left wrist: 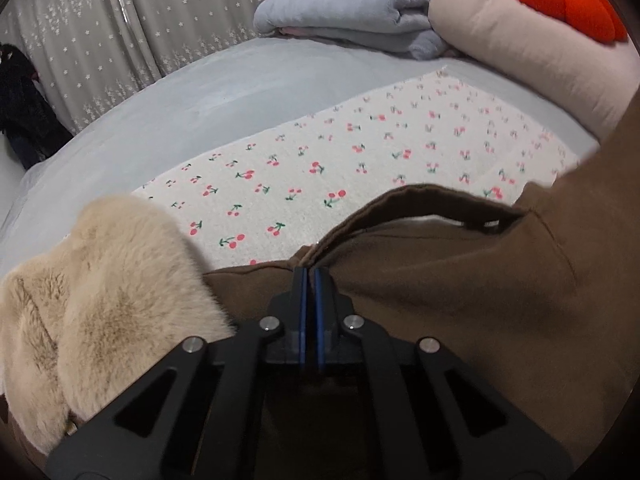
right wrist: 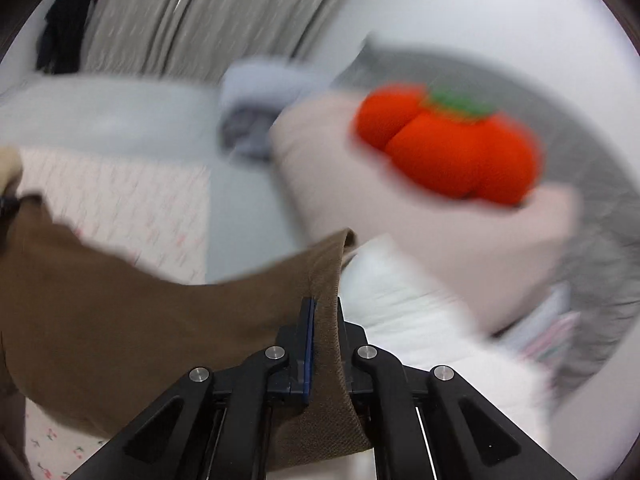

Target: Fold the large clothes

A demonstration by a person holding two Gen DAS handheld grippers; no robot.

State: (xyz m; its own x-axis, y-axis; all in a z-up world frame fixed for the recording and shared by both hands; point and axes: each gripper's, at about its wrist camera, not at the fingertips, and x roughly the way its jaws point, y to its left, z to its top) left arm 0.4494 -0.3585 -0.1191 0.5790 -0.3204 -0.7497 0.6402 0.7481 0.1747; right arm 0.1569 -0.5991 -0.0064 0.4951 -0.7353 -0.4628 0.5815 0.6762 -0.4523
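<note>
A brown coat (left wrist: 460, 288) with a cream fur collar (left wrist: 104, 304) hangs lifted over the bed. My left gripper (left wrist: 310, 276) is shut on the coat's brown edge beside the fur collar. My right gripper (right wrist: 324, 308) is shut on another brown edge of the coat (right wrist: 120, 328), which stretches away to the left. The right wrist view is blurred by motion. The coat's lower part is out of view.
A cherry-print sheet (left wrist: 360, 160) lies on the grey bed (left wrist: 180, 108). At the head of the bed are a folded grey blanket (left wrist: 352, 8), a pink pillow (left wrist: 532, 52) and an orange pumpkin plush (right wrist: 448, 148). Curtains (left wrist: 120, 28) hang behind.
</note>
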